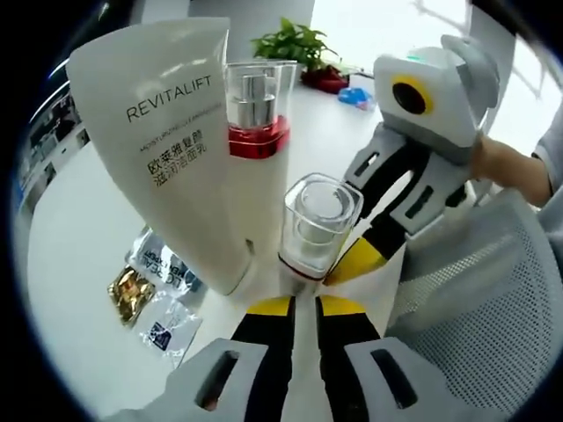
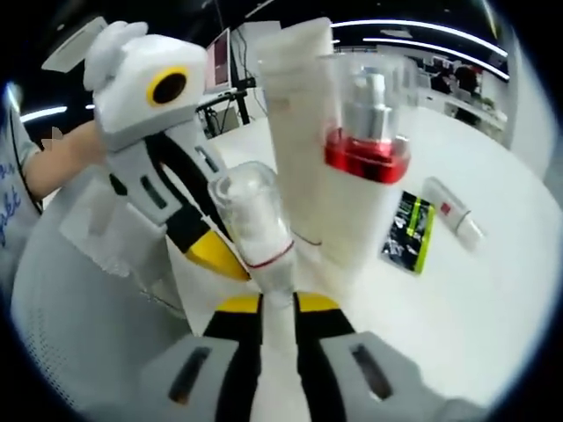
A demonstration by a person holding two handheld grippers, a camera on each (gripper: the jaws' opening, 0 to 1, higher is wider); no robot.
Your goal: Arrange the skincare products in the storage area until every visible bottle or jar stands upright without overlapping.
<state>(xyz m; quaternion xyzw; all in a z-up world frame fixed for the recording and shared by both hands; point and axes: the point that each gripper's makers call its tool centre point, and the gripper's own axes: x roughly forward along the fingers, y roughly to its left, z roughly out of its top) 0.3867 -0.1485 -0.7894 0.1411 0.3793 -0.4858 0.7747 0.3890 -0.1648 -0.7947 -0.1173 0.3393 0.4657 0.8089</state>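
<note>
A small bottle [image 1: 318, 220] with a clear cap and a red ring leans between the two grippers. In the right gripper view its white body [image 2: 278, 330] runs down between my right gripper's [image 2: 277, 304] jaws, which look shut on it. The right gripper [image 1: 356, 262] enters the left gripper view from the right, its yellow tip at the bottle's base. My left gripper [image 1: 305, 306] sits just below the bottle, jaws nearly together and holding nothing. A white REVITALIFT tube [image 1: 171, 132] stands on its cap, with a red-banded pump bottle [image 1: 257, 114] beside it.
Several sachets [image 1: 145, 294] lie on the white table left of the tube. A green-and-black packet [image 2: 410, 230] and a small tube [image 2: 453, 215] lie to the right. A white mesh basket [image 1: 479, 290] is at the right; a potted plant [image 1: 297, 40] stands far back.
</note>
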